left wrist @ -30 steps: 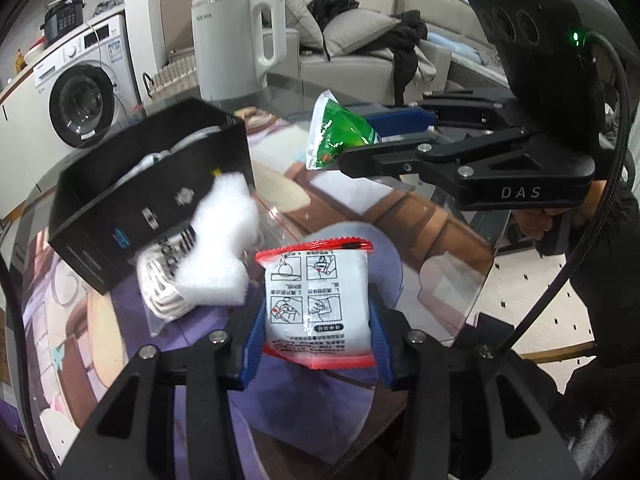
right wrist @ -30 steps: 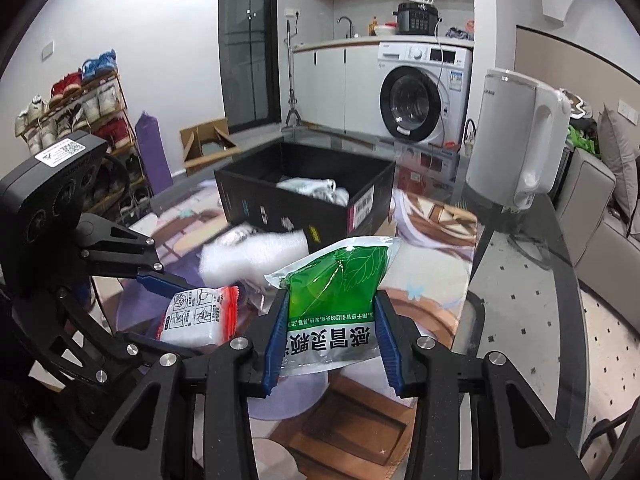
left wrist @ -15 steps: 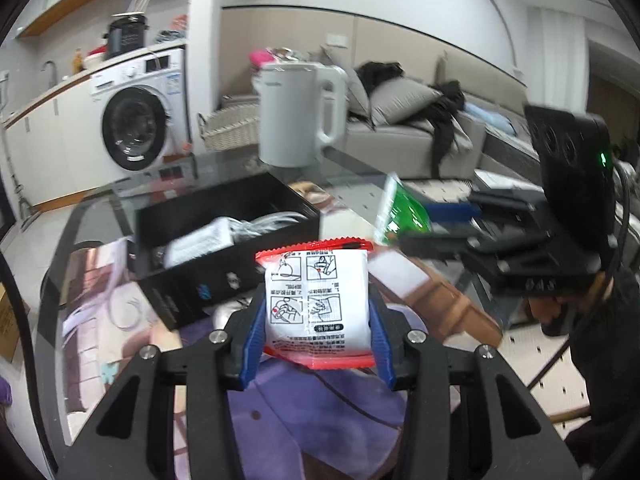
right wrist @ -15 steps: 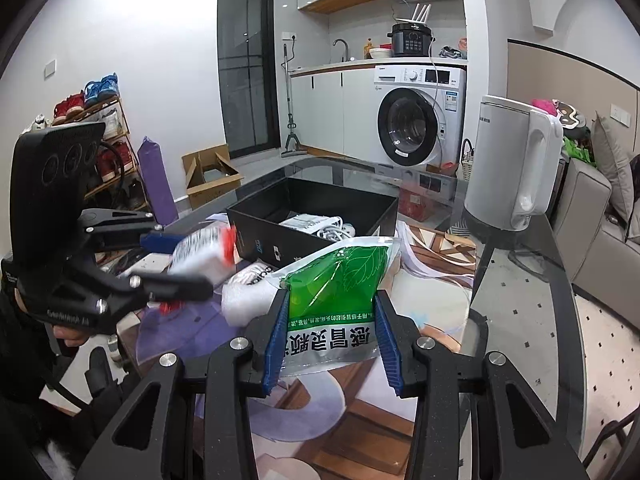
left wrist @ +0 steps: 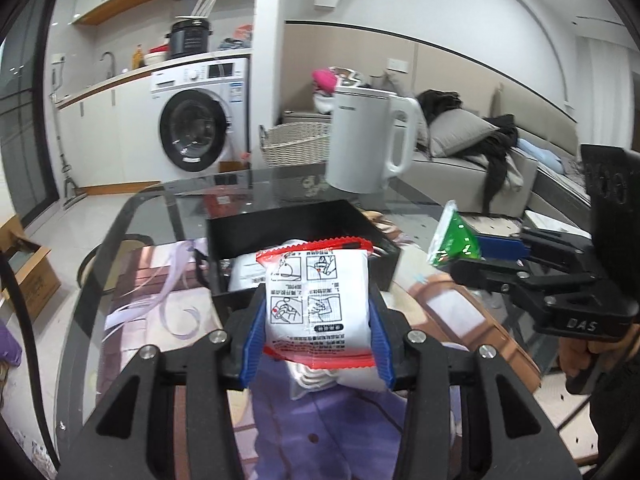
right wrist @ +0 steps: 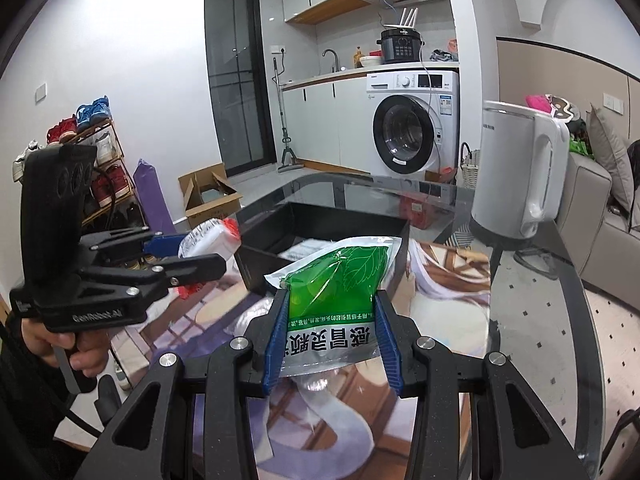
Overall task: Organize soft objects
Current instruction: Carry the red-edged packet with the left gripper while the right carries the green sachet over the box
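Left claw point(left wrist: 318, 336) grips white packet point(left wrist: 318, 300) | right claw point(right wrist: 332, 344) grips green pouch point(right wrist: 334, 296)

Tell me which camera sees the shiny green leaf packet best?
The right wrist view: the shiny green leaf packet fills the middle, clamped in the right gripper, print and leaf clear. The left wrist view shows only its small, edge-on corner far right.

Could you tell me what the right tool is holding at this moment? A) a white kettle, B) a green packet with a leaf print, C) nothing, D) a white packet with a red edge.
B: the right tool is shut on the green packet, pinched between its blue fingers.
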